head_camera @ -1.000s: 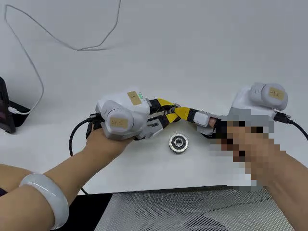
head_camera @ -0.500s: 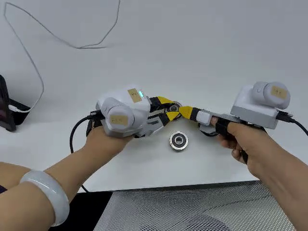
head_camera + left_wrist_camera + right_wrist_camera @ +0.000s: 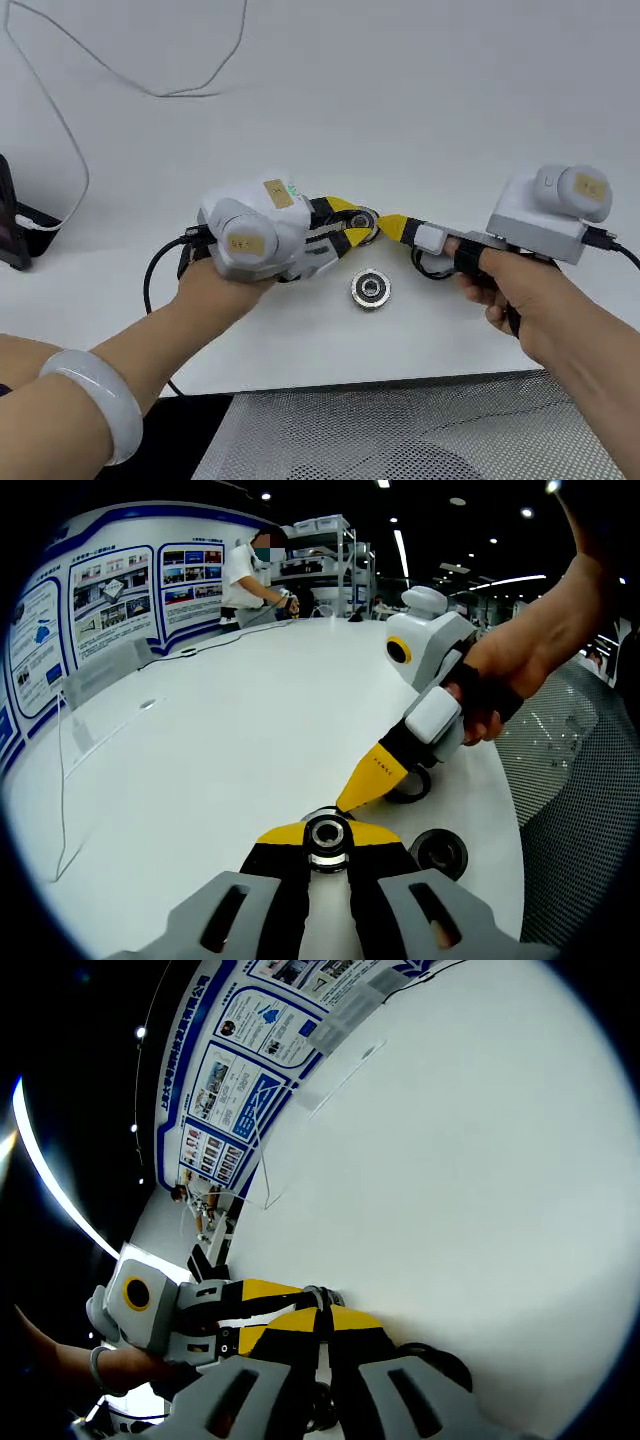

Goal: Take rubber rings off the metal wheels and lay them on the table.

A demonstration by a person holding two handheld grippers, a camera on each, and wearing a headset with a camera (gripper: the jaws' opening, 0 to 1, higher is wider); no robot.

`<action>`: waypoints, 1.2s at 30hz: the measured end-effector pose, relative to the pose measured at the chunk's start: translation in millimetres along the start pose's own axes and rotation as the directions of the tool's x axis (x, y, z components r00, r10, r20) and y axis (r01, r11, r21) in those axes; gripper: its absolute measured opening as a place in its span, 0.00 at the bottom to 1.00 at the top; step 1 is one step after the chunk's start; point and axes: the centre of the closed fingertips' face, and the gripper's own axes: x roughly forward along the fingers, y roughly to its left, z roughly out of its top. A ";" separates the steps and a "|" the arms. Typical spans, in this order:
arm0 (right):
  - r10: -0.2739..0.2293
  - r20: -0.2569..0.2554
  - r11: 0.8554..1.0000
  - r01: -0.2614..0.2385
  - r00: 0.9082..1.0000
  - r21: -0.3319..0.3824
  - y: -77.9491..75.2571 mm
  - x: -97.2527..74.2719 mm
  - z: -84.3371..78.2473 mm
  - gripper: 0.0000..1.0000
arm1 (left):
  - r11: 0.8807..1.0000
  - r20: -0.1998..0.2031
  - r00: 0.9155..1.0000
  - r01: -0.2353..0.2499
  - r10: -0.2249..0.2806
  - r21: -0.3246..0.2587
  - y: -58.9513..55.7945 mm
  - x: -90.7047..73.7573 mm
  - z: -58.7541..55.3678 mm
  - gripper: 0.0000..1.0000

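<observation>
Rubber ring (image 3: 412, 792), black and apparently already freed, is seen lying flat on the desk (image 3: 200, 740) beneath the right gripper (image 3: 352, 798), and it is judged light, soft and stretchy, with a grippy surface that clings to metal rather than slides. One metal wheel (image 3: 329, 833) is clamped from both sides by the jaws of the left gripper (image 3: 350, 228); it is judged small, hard, smooth and fairly heavy for its size, so a firm clamp on the body is called for while the rubber is worked. The right gripper's jaws are seen together, forming a point that meets the upper edge of that wheel; whether a lip of rubber is pinched between them cannot be told. A ring is best taken at one spot on its outer edge, pinched and peeled sideways over the rim, since thin rubber pulled straight may snap back or slip free. A second wheel (image 3: 371, 289), with a dark band around it, lies on the desk nearer the front edge, apart from both grippers
</observation>
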 end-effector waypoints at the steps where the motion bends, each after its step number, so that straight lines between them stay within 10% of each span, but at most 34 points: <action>1: 0.003 -0.004 1.000 -0.002 1.000 0.004 0.5 0.9 -1.0 0.06 | 1.000 0.000 1.000 0.000 0.000 0.000 0.0 0.0 0.0 0.14; 14: -0.050 -0.019 0.991 0.047 0.999 -0.125 2.9 2.2 -1.9 0.05 | 1.000 0.001 1.000 0.000 0.000 -0.001 0.1 -0.3 -0.7 0.14; 36: -0.036 -0.010 0.993 0.035 0.999 -0.115 6.6 0.8 1.0 0.01 | 1.000 0.000 1.000 -0.007 0.007 -0.005 1.3 0.7 -1.8 0.13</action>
